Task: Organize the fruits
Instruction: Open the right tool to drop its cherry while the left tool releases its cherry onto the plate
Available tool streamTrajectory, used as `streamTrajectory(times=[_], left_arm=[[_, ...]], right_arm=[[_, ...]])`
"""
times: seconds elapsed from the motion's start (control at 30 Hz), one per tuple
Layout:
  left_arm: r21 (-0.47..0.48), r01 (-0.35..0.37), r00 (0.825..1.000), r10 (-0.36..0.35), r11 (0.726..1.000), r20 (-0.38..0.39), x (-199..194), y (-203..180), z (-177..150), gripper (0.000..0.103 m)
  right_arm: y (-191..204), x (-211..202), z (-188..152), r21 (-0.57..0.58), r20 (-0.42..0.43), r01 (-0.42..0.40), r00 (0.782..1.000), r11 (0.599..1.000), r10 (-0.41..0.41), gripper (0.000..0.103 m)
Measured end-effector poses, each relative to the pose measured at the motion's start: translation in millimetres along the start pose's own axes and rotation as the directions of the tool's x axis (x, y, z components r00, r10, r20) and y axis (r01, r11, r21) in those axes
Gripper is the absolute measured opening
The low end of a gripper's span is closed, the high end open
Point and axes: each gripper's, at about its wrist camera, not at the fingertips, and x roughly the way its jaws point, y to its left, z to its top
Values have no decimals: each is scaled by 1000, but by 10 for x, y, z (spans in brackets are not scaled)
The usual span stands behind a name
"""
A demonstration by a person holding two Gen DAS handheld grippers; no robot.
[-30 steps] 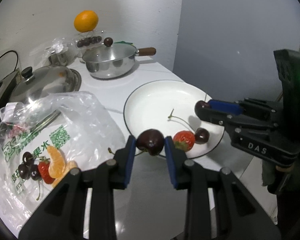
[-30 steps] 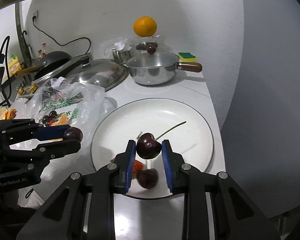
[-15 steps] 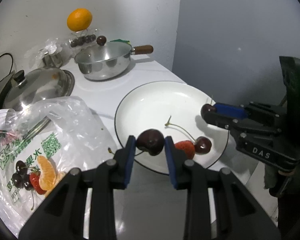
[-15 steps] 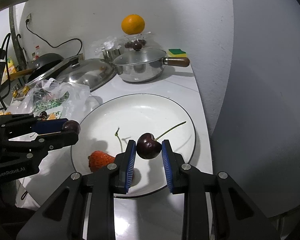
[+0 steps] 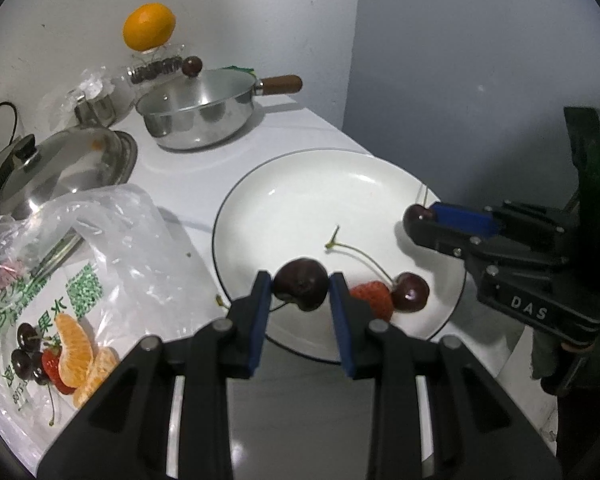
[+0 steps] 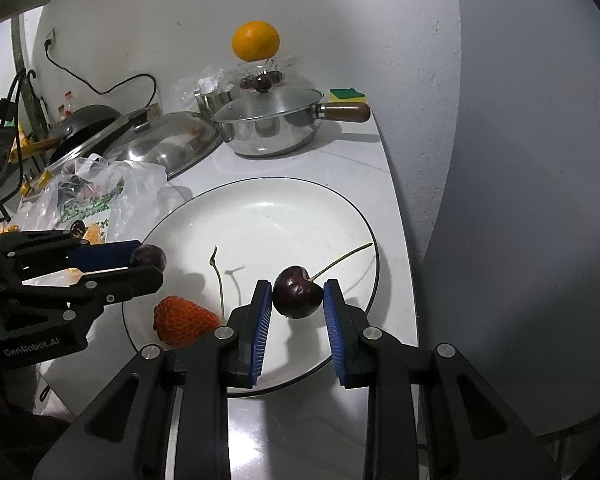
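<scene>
A white plate [image 5: 300, 192] with a dark rim lies on the white counter, also in the right wrist view [image 6: 268, 216]. On it lie a strawberry [image 5: 374, 304] and a stemmed cherry [image 5: 411, 298]; the right wrist view shows the strawberry [image 6: 184, 320]. My left gripper [image 5: 300, 292] is shut on a dark cherry [image 5: 301, 288] above the plate's near rim. My right gripper [image 6: 296, 296] is shut on a second stemmed cherry [image 6: 296, 292] above the plate's right side. A clear plastic bag [image 5: 60, 280] at left holds cherries, a strawberry and orange segments.
A lidded steel pan [image 5: 198, 120] with a wooden handle stands at the back. A large steel lid [image 5: 60, 164] lies left of it. An orange [image 5: 150, 32] sits on a clear container by the wall. A sponge [image 6: 348, 94] lies in the corner. The counter edge runs right of the plate.
Both grippers have shifted slightly over the plate, each still holding its cherry. In the right wrist view the strawberry and the loose cherry's stem sit lower left of my fingers.
</scene>
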Motion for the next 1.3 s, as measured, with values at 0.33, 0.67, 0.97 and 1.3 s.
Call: streamTrajectory(times=[0.33, 0.67, 0.97, 1.3], left_arm=[[-10, 2, 1000, -2, 1000, -3, -9, 13, 1, 32], [-18, 4, 1000, -3, 1000, 22, -116, 42, -10, 39], [-41, 15, 998, -12, 999, 57, -281, 121, -21, 53], [-60, 9, 996, -4, 998, 84, -469, 278, -97, 53]], right_arm=[[14, 10, 1, 3, -9, 4, 1000, 1000, -4, 29], [58, -17, 28, -6, -10, 18, 1000, 1000, -18, 34], [189, -88, 70, -24, -1, 28, 1000, 999, -28, 34], [406, -178, 120, -48, 13, 31, 999, 998, -31, 34]])
